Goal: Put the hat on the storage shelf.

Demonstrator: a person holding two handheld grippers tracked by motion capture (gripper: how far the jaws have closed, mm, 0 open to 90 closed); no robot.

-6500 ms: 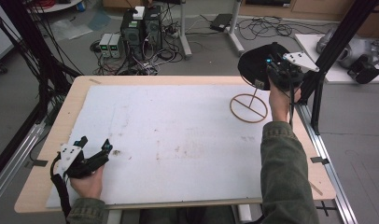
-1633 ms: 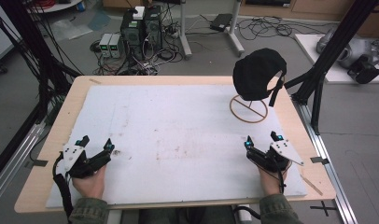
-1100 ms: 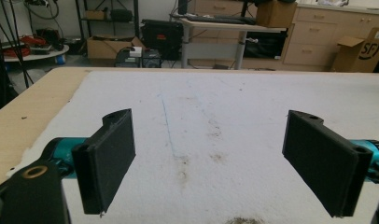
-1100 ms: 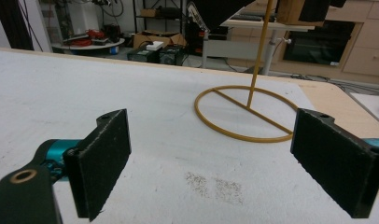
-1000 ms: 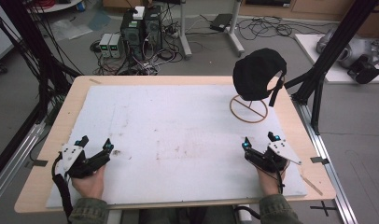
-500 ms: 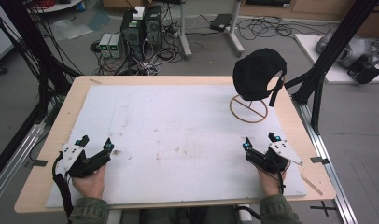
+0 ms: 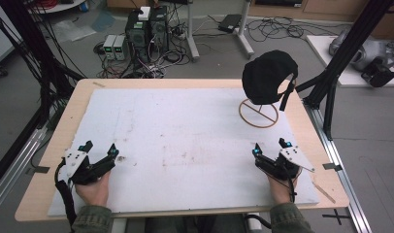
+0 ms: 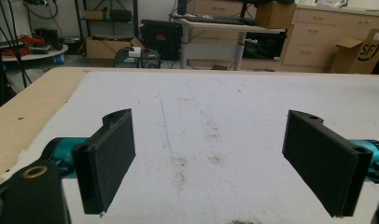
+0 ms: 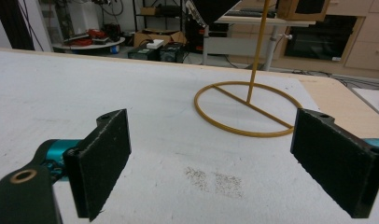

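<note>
Workshop floor with cabling and computer towers (image 7: 145,30) behind a wooden desk (image 7: 54,126) covered by a white foam sheet (image 7: 185,141). Near left corner: left tongs (image 7: 99,154), resting on the sheet, jaws spread wide, holding nothing. Centre: bare sheet, faint stains. Near right edge: right tongs (image 7: 269,151), likewise resting, jaws wide apart and empty. Far right: black cap (image 7: 268,76) perched on a yellow wire stand (image 7: 258,113), ring base on the sheet, well apart from both tongs.
</note>
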